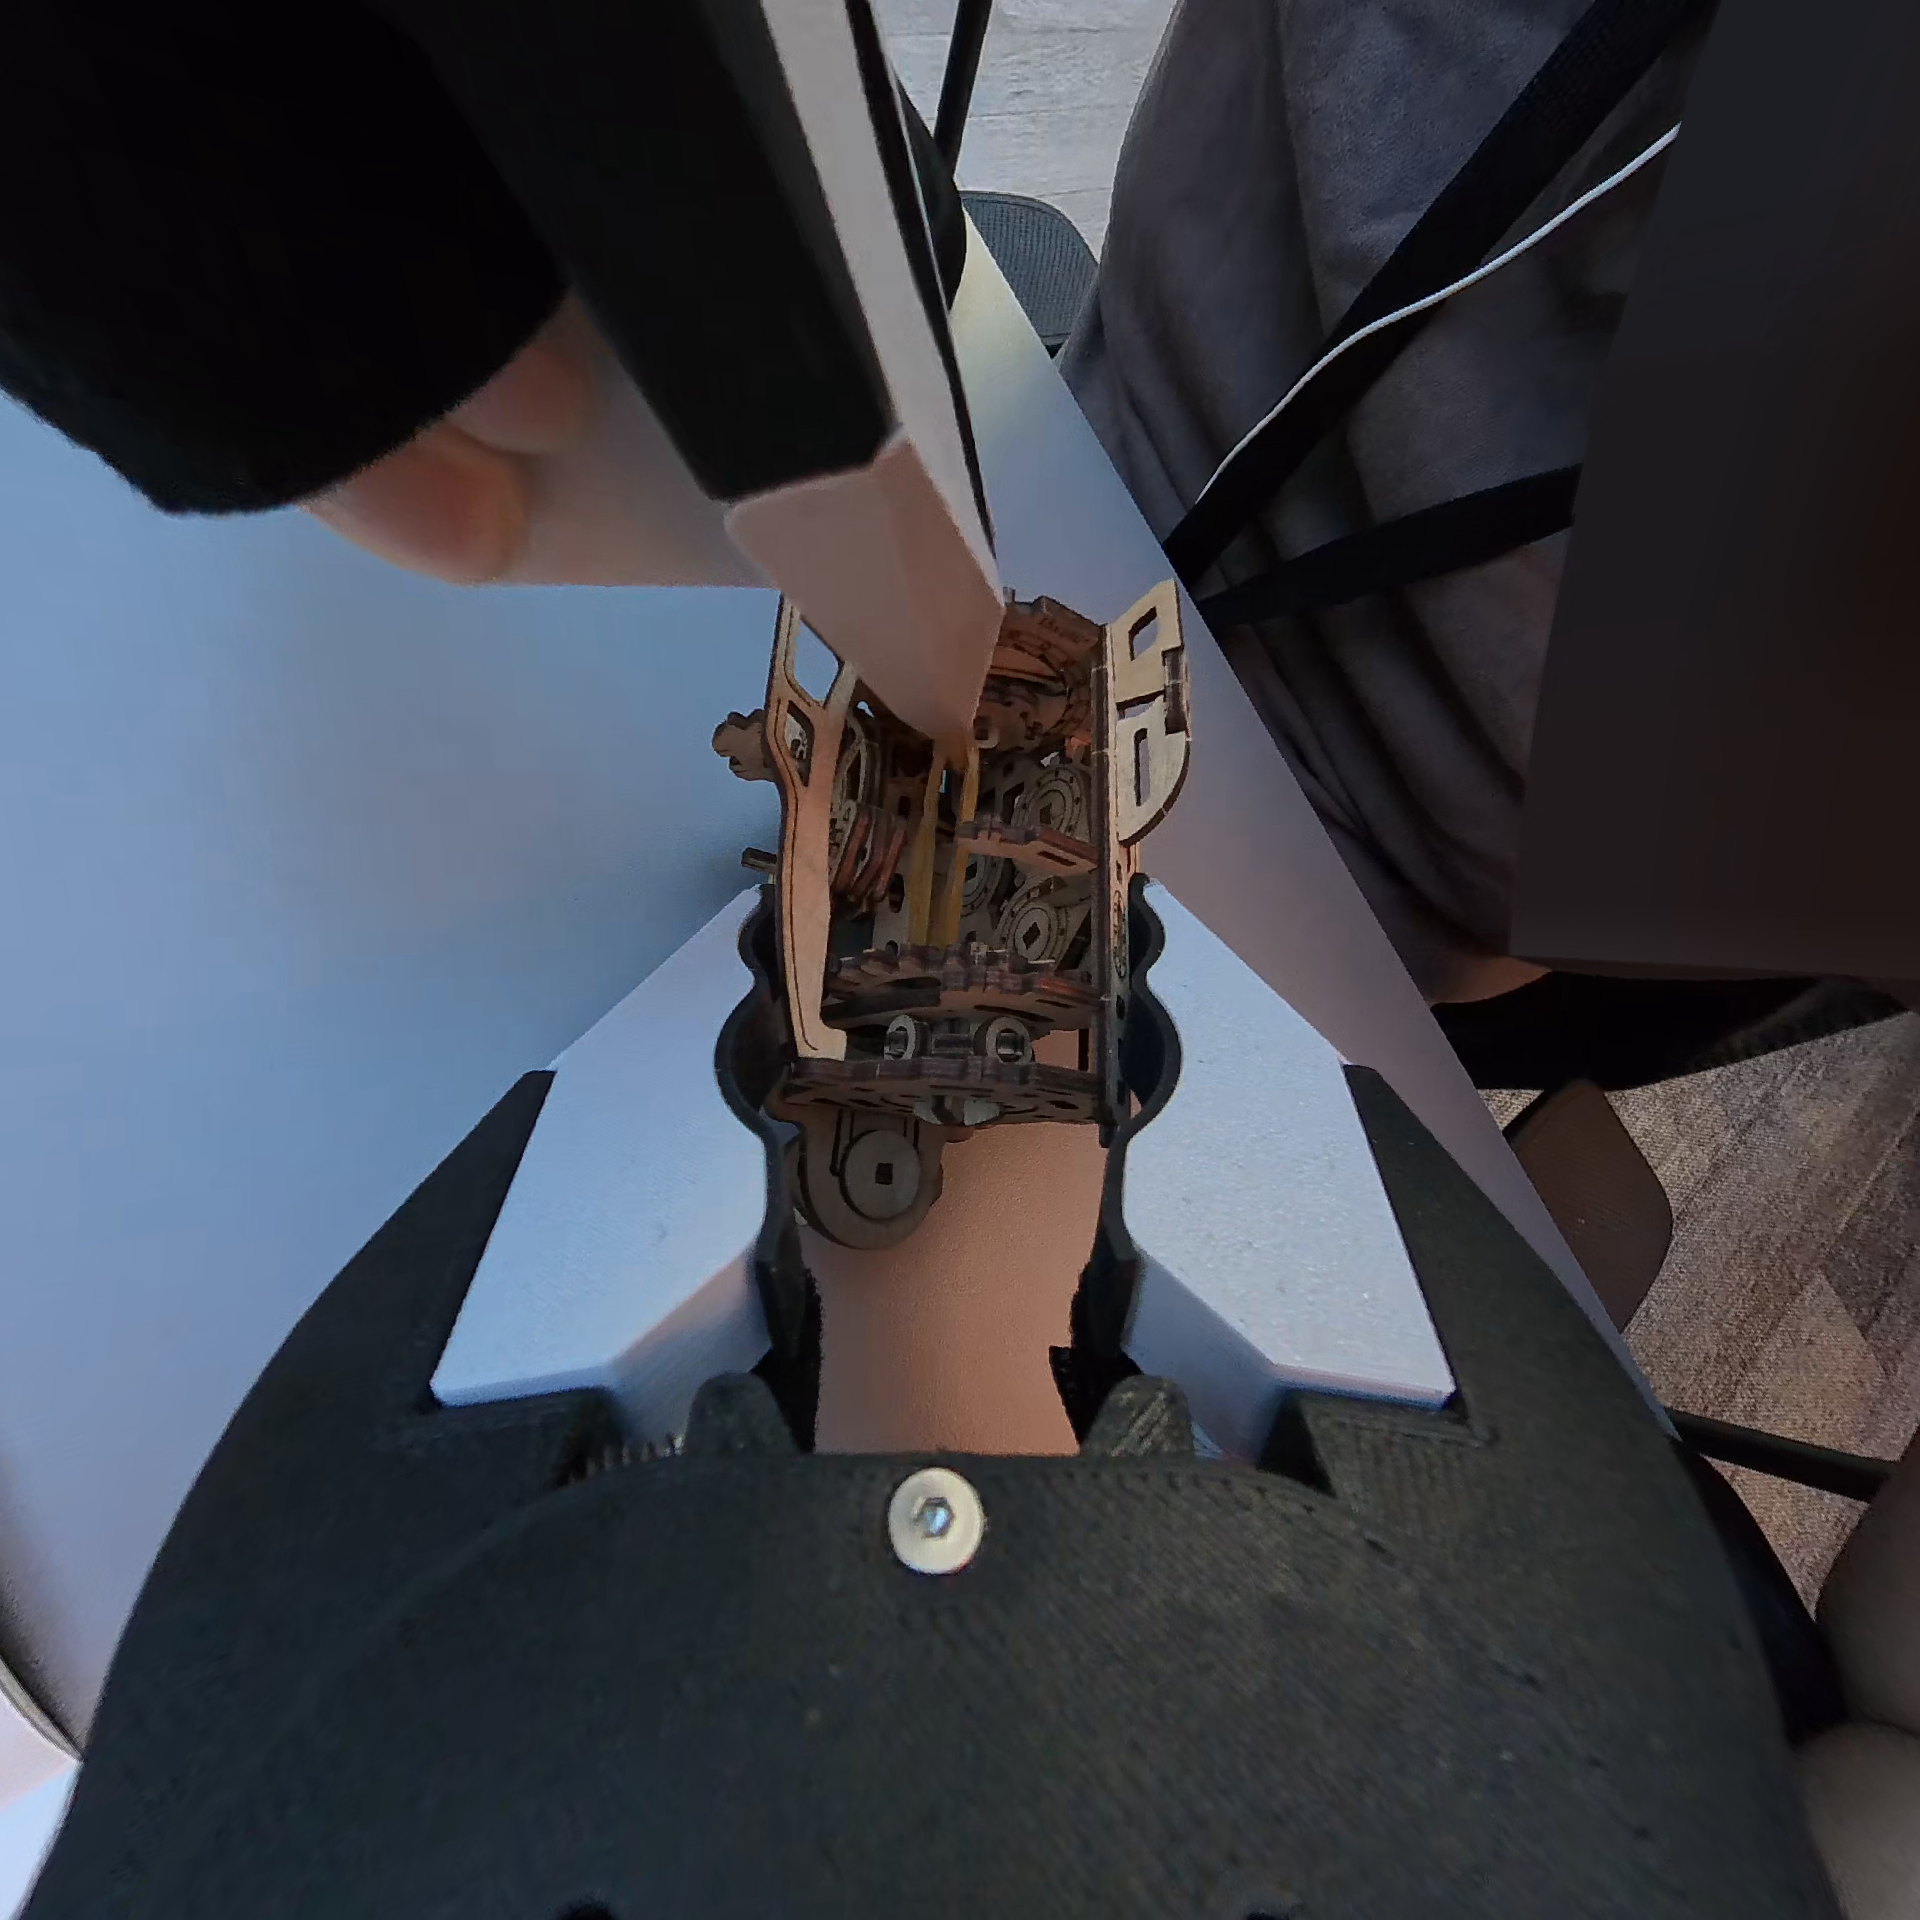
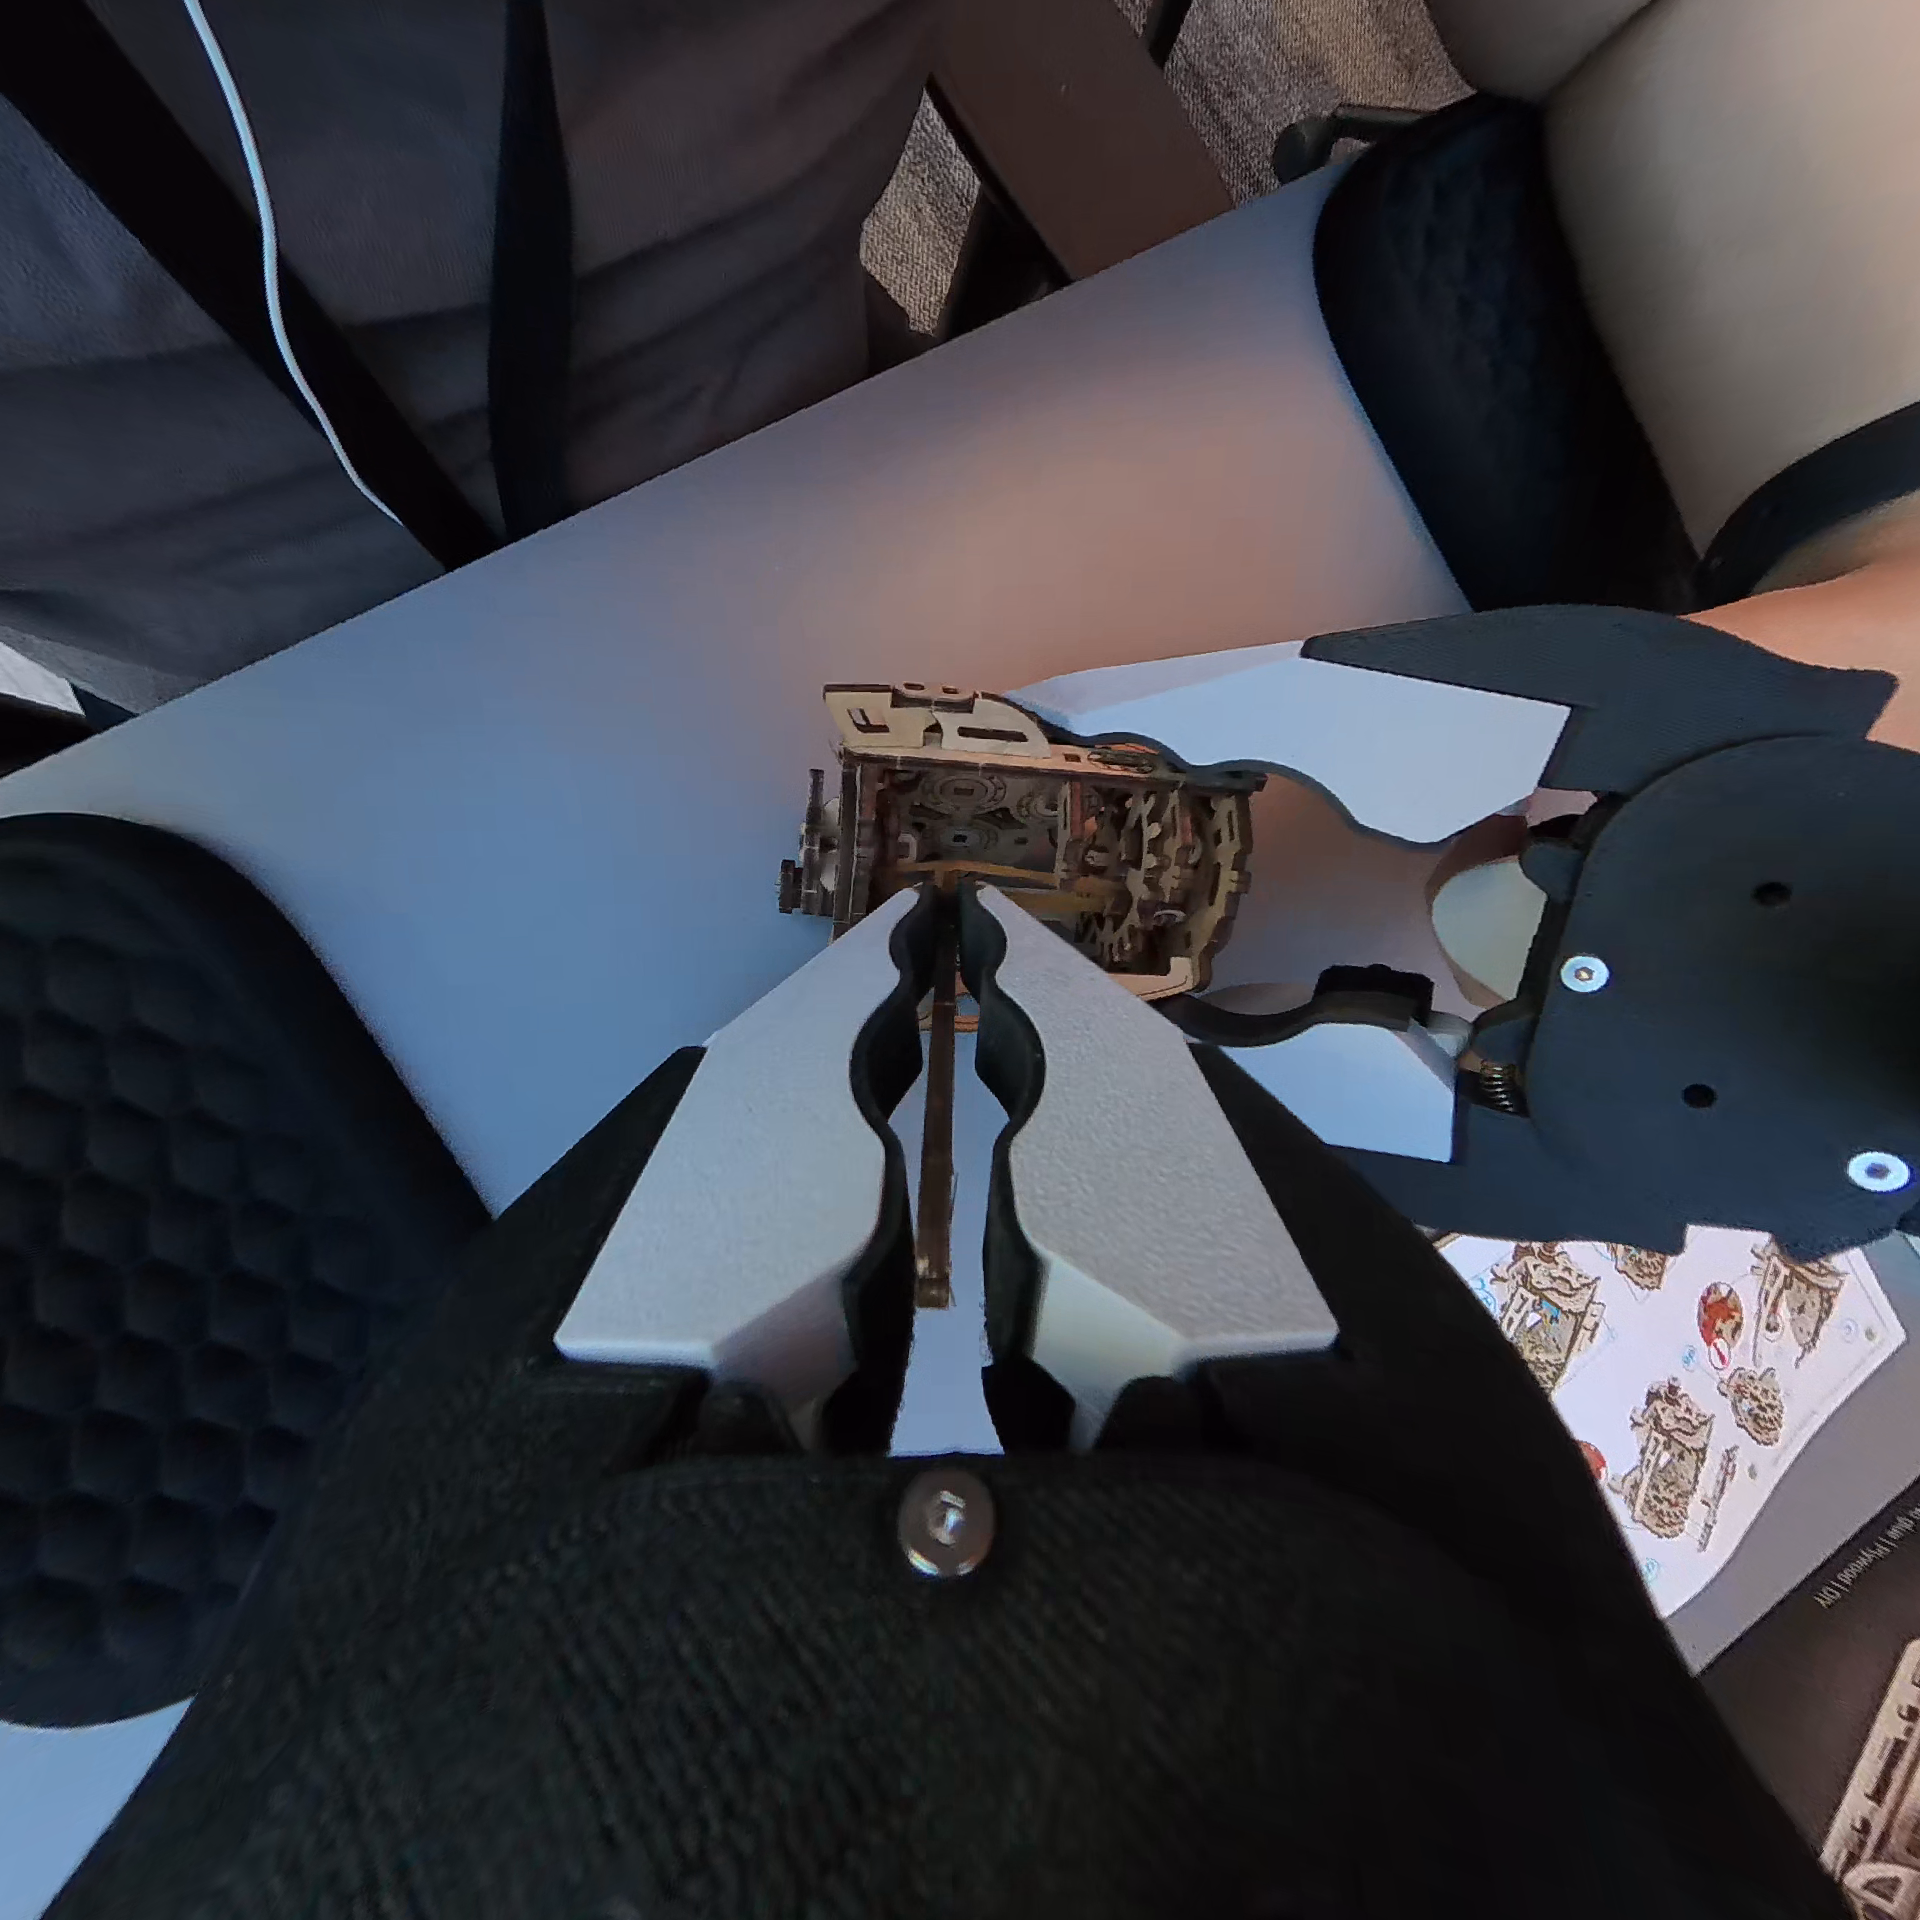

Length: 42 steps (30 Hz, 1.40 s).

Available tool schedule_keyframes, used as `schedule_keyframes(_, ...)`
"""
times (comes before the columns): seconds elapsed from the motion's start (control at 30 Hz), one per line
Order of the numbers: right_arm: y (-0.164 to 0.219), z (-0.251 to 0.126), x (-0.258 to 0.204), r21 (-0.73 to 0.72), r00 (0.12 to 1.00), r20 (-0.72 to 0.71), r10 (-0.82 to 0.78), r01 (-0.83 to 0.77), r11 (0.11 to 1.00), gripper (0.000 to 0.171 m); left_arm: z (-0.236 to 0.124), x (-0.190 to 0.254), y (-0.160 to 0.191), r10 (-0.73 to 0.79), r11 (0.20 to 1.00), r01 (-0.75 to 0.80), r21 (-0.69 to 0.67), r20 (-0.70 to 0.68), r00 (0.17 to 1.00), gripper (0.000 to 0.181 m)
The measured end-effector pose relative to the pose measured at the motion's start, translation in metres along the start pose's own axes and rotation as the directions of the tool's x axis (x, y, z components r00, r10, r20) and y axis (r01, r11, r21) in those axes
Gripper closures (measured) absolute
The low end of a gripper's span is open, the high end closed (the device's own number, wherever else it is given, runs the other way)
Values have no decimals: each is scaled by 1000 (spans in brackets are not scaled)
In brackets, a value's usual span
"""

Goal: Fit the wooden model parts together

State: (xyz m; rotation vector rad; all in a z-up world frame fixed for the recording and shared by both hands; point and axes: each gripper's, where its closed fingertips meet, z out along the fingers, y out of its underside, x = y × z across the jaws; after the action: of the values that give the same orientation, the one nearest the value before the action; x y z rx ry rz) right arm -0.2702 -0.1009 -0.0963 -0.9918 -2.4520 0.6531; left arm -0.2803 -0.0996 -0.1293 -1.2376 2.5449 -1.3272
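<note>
A half-built wooden model [image 1: 966,935] with gears inside is held over the white table [image 1: 260,831]. My left gripper [image 1: 945,925] is shut on its two sides near the base. My right gripper [image 1: 961,717] comes down from above, with its tip inside the model's open top. In the right wrist view my right gripper [image 2: 943,902] is shut on a thin wooden strip [image 2: 935,1122], whose front end touches the model [image 2: 1039,831]. The left gripper [image 2: 1164,873] reaches in from the right and clamps the model. Two pale yellow strands [image 1: 956,831] run down inside the model from the right gripper's tip.
A printed instruction sheet [image 2: 1683,1382] lies on the table at the right, and a sheet of wooden parts [image 2: 1881,1787] is at the bottom right corner. The table edge [image 2: 727,457] runs close behind the model, with a seated person's clothing beyond. A black padded cushion [image 2: 156,1247] is at the left. My two grippers' fingertips are within a few centimetres of each other.
</note>
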Motion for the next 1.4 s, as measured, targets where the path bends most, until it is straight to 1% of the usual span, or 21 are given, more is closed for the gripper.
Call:
schedule_keyframes(0.2,2,3,6,13,1000,-19,10,-10,1000,170,0,0,0,-4,1000,4,6,-4,1000,117)
schedule_keyframes(0.5,5,-2,13,14,995,-96,-3,5,1000,169,0,0,0,-14,1000,14,11,3,1000,117)
schedule_keyframes(0.63,1,-13,20,38,986,-168,4,3,999,169,-1,-1,0,-38,999,37,21,43,998,117)
schedule_keyframes(0.73,2,-31,28,103,957,-282,72,-45,994,170,-5,-4,3,-97,995,94,39,105,990,117)
schedule_keyframes(0.83,20,-51,39,237,875,-403,269,-185,954,170,-11,-7,7,-190,981,177,81,189,963,118)
schedule_keyframes(0.87,29,-56,40,295,836,-423,351,-240,925,171,-14,-8,9,-225,973,207,102,221,949,117)
schedule_keyframes(0.93,52,-60,36,372,747,-407,525,-389,843,171,-18,-10,12,-306,950,273,150,295,905,117)
schedule_keyframes(1.0,82,-62,31,399,617,-421,665,-533,746,171,-24,-14,15,-414,909,357,215,368,833,117)
schedule_keyframes(1.03,93,-64,29,414,561,-442,700,-565,714,171,-26,-17,16,-470,882,396,256,399,787,117)
schedule_keyframes(1.07,107,-65,26,412,505,-475,721,-596,689,170,-29,-19,17,-525,850,431,303,422,739,117)
schedule_keyframes(1.1,123,-65,22,379,454,-527,718,-630,677,171,-30,-21,17,-580,813,461,356,433,690,118)
schedule_keyframes(1.13,138,-64,19,333,422,-589,689,-650,683,170,-31,-23,16,-630,775,481,410,434,644,117)
schedule_keyframes(1.2,161,-62,11,244,390,-672,629,-686,686,170,-33,-25,16,-714,696,504,511,424,557,118)
schedule_keyframes(1.23,166,-60,9,230,383,-681,624,-696,680,170,-35,-26,17,-743,666,506,548,424,519,118)
schedule_keyframes(1.33,172,-54,9,272,342,-672,657,-711,649,169,-40,-26,21,-788,612,492,619,431,439,118)
schedule_keyframes(1.37,175,-53,8,279,328,-676,660,-715,641,168,-41,-25,22,-796,603,484,634,438,418,118)
schedule_keyframes(1.4,180,-52,7,280,307,-686,660,-726,628,162,-41,-25,23,-801,597,477,645,444,403,118)
